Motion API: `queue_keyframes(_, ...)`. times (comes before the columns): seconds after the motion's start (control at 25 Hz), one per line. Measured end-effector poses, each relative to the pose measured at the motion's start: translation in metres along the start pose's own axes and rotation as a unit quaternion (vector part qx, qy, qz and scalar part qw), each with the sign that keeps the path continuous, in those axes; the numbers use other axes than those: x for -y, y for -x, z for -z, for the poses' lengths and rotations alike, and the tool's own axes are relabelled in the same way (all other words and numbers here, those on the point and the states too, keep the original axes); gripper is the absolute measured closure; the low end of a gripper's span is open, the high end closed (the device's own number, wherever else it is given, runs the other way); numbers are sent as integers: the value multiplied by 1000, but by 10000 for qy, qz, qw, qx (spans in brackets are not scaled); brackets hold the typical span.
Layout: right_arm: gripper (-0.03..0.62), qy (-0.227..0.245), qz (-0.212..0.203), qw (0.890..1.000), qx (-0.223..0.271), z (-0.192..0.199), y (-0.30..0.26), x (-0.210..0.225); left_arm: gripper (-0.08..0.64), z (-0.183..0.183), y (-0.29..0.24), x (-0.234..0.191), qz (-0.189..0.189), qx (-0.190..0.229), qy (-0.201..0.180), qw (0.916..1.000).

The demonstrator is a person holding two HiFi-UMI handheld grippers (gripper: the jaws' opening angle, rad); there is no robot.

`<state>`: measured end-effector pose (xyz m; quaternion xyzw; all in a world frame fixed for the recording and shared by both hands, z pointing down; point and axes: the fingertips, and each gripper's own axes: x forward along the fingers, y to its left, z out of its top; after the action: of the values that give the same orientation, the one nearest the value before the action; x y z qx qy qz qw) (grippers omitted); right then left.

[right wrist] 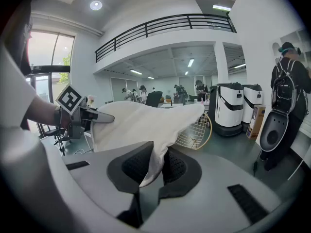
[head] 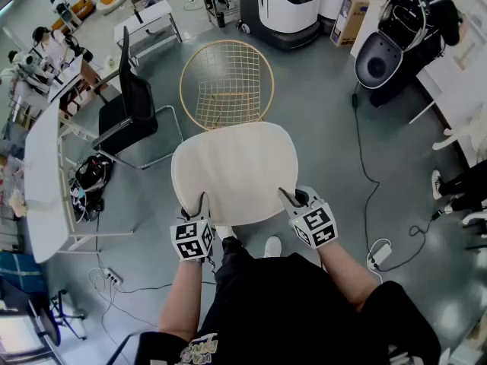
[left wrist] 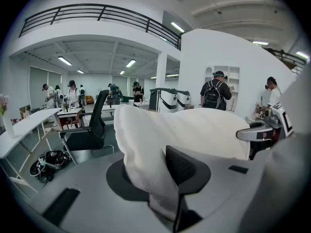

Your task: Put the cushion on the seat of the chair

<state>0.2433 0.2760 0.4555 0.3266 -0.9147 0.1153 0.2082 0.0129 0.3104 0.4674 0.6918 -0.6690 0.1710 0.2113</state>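
Note:
A cream round cushion (head: 234, 172) is held flat in the air between both grippers. My left gripper (head: 199, 204) is shut on its near-left edge, and the cushion (left wrist: 160, 144) fills that gripper's view. My right gripper (head: 289, 198) is shut on the near-right edge, with a fold of the cushion (right wrist: 153, 161) pinched between its black pads. Beyond the cushion stands the gold wire chair (head: 226, 82), its seat bare; the chair (right wrist: 197, 127) also shows past the cushion's far corner.
A black office chair (head: 129, 112) stands left of the wire chair, beside a white desk (head: 42, 181). White machines (head: 285, 6) and a person with a backpack (right wrist: 286, 81) are farther off. Cables (head: 373, 188) run over the grey floor on the right.

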Motion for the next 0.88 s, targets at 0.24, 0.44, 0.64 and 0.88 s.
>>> queue_keyframes(0.24, 543, -35, -24, 10000, -12, 2, -1, 1, 442, 0, 0, -2, -10, -1, 30, 10000)
queue_keyframes(0.44, 536, -89, -65, 9999, 21, 0, -7, 1, 442, -1, -5, -8, -19, 5, 44, 10000)
queue_keyframes(0.64, 535, -113, -79, 9999, 22, -2, -14, 1, 442, -7, -10, -13, -19, -1, 5, 10000)
queue_keyframes(0.88, 537, -170, -44, 9998, -23, -12, -31, -1, 442, -15, -20, -31, 31, -26, 6, 10000)
